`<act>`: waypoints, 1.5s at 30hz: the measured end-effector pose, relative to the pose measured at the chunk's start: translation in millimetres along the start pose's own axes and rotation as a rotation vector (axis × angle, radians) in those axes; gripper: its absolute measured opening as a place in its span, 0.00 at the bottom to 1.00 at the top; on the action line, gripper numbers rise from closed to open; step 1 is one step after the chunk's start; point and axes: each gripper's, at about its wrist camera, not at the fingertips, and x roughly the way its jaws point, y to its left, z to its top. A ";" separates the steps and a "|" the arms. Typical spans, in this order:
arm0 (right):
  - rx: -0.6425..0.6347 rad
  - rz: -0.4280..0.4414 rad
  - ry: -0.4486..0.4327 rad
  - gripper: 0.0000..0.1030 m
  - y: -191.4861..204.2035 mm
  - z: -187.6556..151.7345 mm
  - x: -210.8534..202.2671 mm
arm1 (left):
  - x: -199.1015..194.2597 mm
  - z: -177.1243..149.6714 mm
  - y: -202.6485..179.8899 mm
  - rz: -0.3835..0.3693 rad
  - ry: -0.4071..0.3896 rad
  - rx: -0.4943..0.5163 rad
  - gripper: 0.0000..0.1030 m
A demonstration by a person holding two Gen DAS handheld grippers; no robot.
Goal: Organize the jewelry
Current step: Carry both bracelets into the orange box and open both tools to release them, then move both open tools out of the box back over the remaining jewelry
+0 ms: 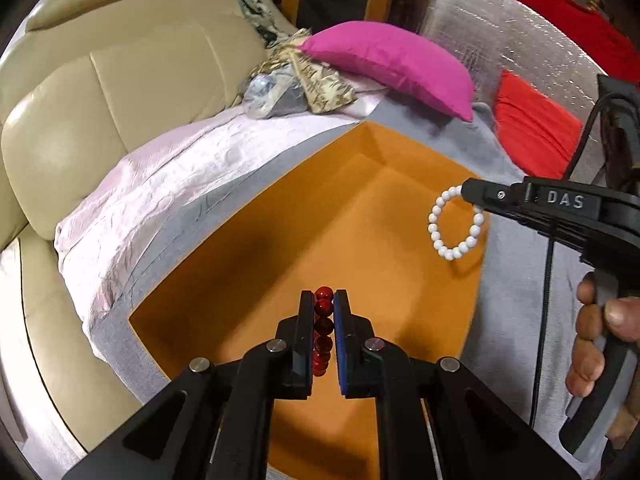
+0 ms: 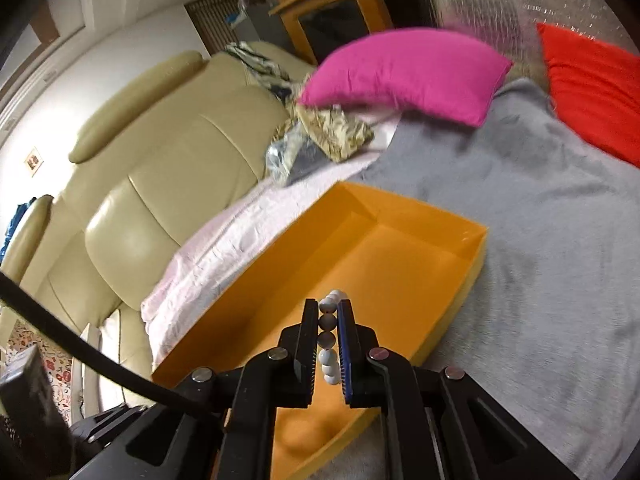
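Judging by the orange box [image 2: 400, 264], which is seen empty on the grey blanket [image 2: 540, 208], nothing is stored yet. A white bead bracelet [image 1: 456, 222] is clamped by the right gripper [image 2: 329, 308] above it, a red bead bracelet [image 1: 323, 332] by the left gripper [image 1: 324, 300]; both remain to be dropped.

Bright, even indoor light; fisheye-bent edges; right wrist view motion-blurred

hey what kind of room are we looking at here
Probably a home living room: a beige leather sofa, a pink cushion and a wooden cabinet behind it.
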 end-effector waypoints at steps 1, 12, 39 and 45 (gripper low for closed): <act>0.003 0.002 0.010 0.10 -0.6 0.5 5.7 | 1.4 0.3 1.6 0.003 0.003 -0.004 0.09; 0.021 0.017 0.067 0.10 -1.4 6.9 48.3 | 15.7 5.0 5.5 0.017 0.020 -0.022 0.09; 0.107 -0.096 -0.140 0.64 -76.4 -54.1 -92.5 | -27.6 -9.8 -30.4 -0.002 -0.055 0.030 0.64; 0.213 -0.172 -0.153 0.65 -133.6 -117.4 -147.2 | -33.4 -27.0 -86.1 -0.054 -0.038 0.135 0.65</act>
